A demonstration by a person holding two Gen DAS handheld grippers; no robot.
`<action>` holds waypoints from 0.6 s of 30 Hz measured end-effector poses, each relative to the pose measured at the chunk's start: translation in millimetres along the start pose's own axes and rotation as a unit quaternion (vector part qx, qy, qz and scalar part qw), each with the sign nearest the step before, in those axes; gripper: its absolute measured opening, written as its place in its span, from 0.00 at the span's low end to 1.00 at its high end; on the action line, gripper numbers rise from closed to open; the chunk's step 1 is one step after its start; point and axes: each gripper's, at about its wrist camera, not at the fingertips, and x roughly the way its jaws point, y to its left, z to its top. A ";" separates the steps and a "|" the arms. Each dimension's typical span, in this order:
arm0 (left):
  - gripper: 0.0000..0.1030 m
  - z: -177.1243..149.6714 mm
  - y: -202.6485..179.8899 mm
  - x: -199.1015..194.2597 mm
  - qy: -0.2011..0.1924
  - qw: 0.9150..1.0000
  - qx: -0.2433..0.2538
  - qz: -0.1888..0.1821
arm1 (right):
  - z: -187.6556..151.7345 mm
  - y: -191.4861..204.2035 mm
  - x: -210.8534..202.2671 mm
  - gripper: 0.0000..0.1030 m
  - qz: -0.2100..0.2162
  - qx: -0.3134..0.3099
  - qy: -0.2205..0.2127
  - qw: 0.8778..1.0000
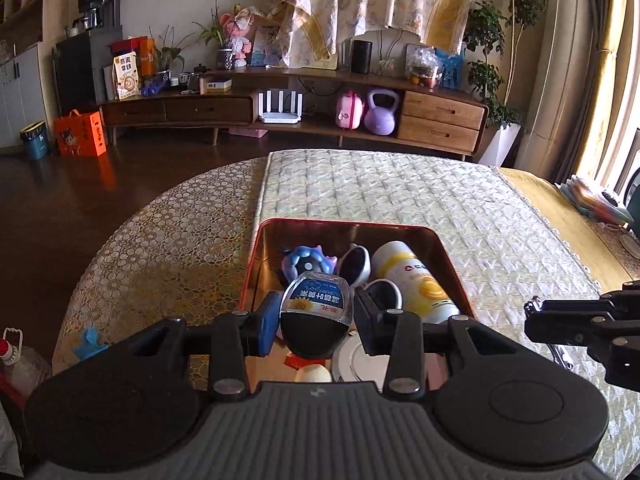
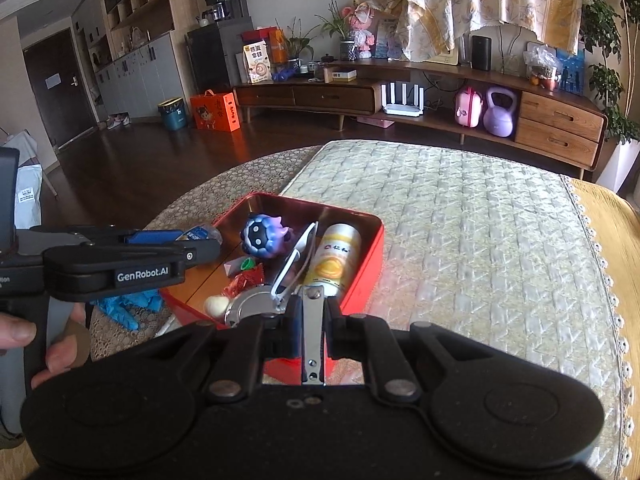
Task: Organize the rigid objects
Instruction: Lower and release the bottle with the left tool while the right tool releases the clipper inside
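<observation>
A nail clipper (image 2: 313, 332) is being clamped between the fingers of the right gripper (image 2: 312, 318), its long axis pointing away from the camera. A small bottle (image 1: 317, 312), cap toward the camera, is being gripped by the left gripper (image 1: 316, 312) above the red tin (image 1: 444, 248), where a yellow bottle (image 1: 416, 280) is lying lengthwise on the bench (image 1: 460, 208).

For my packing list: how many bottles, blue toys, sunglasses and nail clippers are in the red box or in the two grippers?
Bottles: 2, clear bottle in left gripper, yellow bottle in box
Blue toys: 1, toy
Sunglasses: 1, sunglasses
Nail clippers: 1, clipper in right gripper
Total: 5
</observation>
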 end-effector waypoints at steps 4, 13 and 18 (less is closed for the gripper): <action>0.38 4.4 8.6 16.4 0.008 1.000 0.001 0.006 | 3.4 8.1 15.7 0.10 0.005 -0.002 0.006 1.000; 0.38 1.5 7.2 48.7 0.029 0.999 0.014 0.003 | 1.7 19.1 47.3 0.10 0.011 -0.006 0.022 1.000; 0.38 -1.6 5.2 58.8 0.038 0.999 0.011 -0.004 | -2.6 21.6 60.2 0.10 0.010 -0.012 0.029 0.999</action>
